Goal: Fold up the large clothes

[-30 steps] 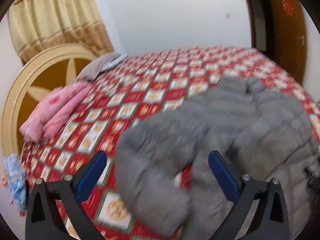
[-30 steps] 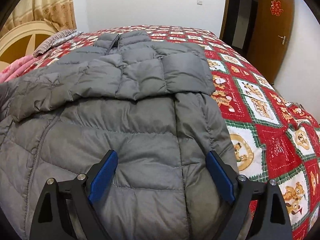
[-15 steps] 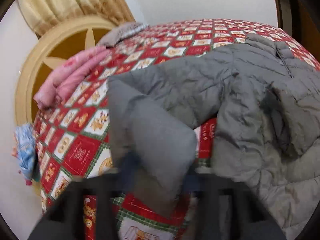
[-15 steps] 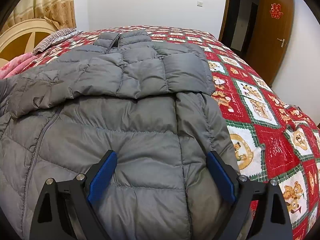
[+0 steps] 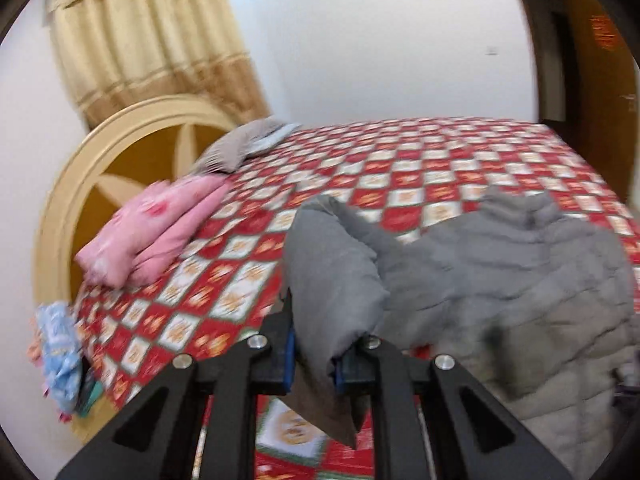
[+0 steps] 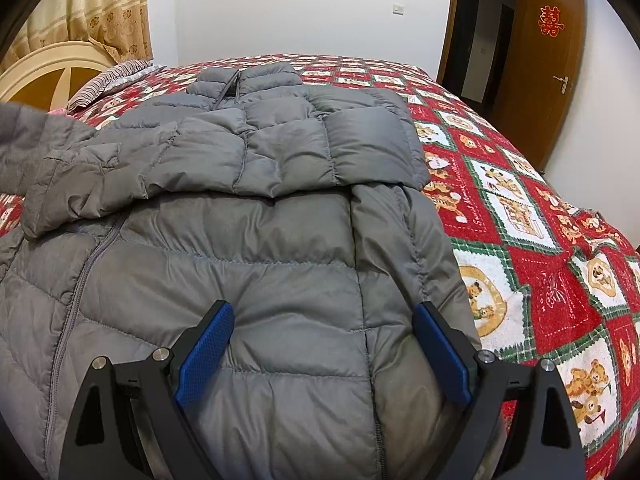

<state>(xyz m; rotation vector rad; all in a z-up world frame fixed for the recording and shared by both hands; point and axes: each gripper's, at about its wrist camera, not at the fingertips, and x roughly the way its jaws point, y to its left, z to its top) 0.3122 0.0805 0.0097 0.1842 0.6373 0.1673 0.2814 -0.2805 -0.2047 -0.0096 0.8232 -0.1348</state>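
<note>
The jacket point(image 6: 280, 248) lay on the bed point(image 6: 520, 208) with its long axis running from the hem, nearest the right gripper point(image 6: 324, 356), up to the collar point(image 6: 244, 76), which pointed toward the far wall point(image 6: 300, 4). Its zip ran the same way, front side up. One sleeve point(image 6: 352, 140) was folded across the chest, lying crosswise to that axis. The other sleeve point(image 5: 332, 276) rose off the bed on the side of the jacket toward the headboard point(image 5: 68, 200), its cuff end hanging down between the fingers of the left gripper point(image 5: 314, 364)

The left wrist view alone showed that grasp: the blue pads point(image 5: 289, 356) were drawn close together and clamped on the sleeve fabric, with the cuff drooping below them. It also showed pink bedding point(image 5: 156, 228) and a grey pillow point(image 5: 244, 144) beside the headboard, and a curtain point(image 5: 152, 40) above it. This view was blurred. The right wrist view alone showed the jacket's whole front, sharp, and a brown door point(image 6: 548, 68) beyond the bed on the side away from the headboard; of the raised sleeve it caught only a blurred grey edge at the frame's margin

The left gripper pointed along the bed toward the far wall, held above the bed's near edge. The right gripper hovered over the jacket's lower front, aimed at the collar, its fingers spread wide and holding nothing
</note>
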